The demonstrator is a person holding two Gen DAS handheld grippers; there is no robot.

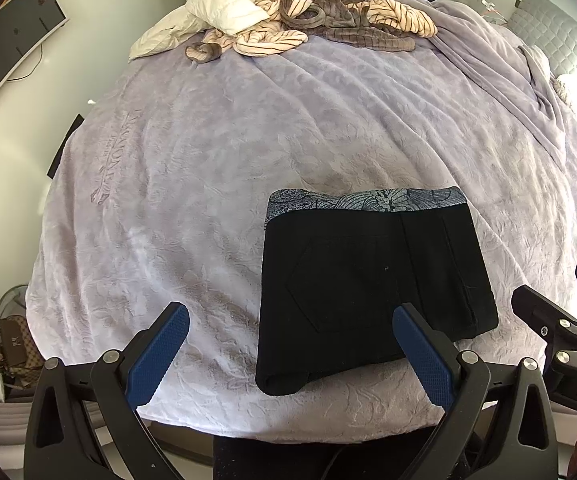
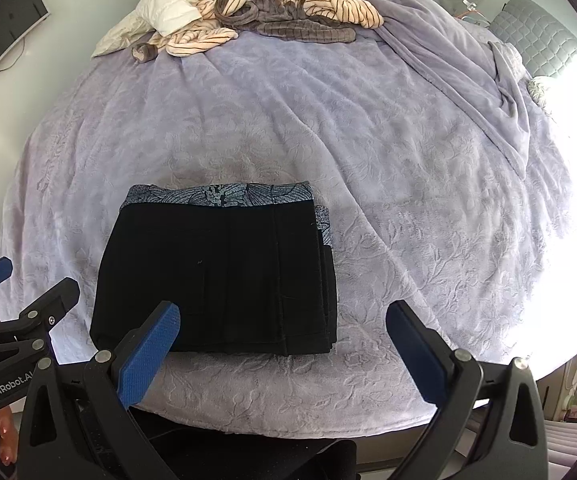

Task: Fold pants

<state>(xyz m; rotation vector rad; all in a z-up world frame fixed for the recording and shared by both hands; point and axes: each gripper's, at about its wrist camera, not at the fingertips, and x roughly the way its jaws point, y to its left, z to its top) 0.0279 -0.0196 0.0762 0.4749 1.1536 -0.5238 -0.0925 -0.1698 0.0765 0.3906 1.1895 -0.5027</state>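
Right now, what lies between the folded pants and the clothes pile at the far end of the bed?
Only bare lavender bedspread separates the pants from the clothes pile; both wrist views show it.

Two wrist fisheyes, side by side at the bed's (image 1: 208,160) near edge, faced across it; both framed the folded pants (image 1: 368,280) close.

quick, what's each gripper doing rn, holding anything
left gripper: open, holding nothing, fingers above the bed edge by the folded black pants.
right gripper: open, holding nothing.
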